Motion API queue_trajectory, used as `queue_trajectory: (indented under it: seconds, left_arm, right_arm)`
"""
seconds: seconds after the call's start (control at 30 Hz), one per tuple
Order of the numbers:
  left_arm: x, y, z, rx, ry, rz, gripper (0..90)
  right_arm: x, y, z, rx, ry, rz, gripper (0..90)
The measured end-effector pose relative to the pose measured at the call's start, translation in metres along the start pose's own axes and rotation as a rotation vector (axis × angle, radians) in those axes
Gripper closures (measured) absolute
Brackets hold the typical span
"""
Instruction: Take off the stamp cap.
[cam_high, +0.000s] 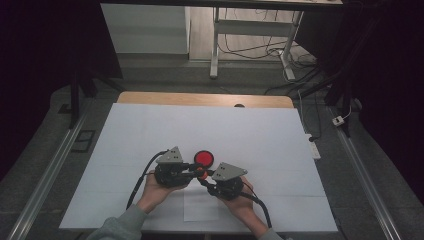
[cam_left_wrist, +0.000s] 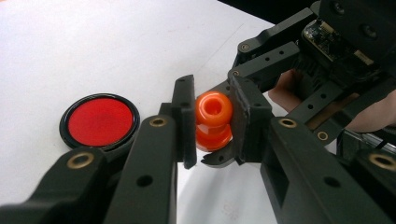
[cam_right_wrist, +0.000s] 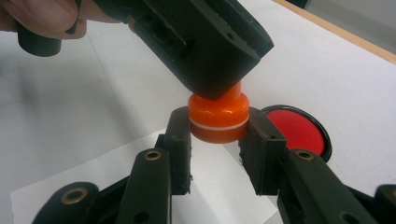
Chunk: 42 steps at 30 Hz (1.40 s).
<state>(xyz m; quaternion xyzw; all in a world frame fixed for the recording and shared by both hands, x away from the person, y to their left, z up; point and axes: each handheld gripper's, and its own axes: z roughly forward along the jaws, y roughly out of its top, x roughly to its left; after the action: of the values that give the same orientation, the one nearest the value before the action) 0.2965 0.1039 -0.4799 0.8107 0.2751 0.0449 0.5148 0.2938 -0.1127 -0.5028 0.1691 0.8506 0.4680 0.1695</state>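
I hold a glossy orange plastic spool-shaped piece (cam_left_wrist: 213, 120), rounded and waisted, above the matte white table (cam_high: 150, 130) near me. My left gripper (cam_left_wrist: 212, 123) clamps its narrow top, my right gripper (cam_right_wrist: 217, 140) its wider base. A flat red disc with black rim (cam_high: 204, 158) lies just beyond.

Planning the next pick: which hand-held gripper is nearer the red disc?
Left. The left hand-held gripper sits just in front of the red disc; the right hand-held gripper is farther back. Both are shut on the orange piece.
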Motion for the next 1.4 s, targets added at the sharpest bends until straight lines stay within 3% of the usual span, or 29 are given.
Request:
queue_trajectory:
  seconds: [1.4]
  left_arm:
    - [0.0003, 0.0001, -0.0007, -0.003, -0.007, -0.008, 72.4]
  right_arm:
    - [-0.0008, -0.0013, -0.0011, -0.011, 0.013, 0.010, 64.9]
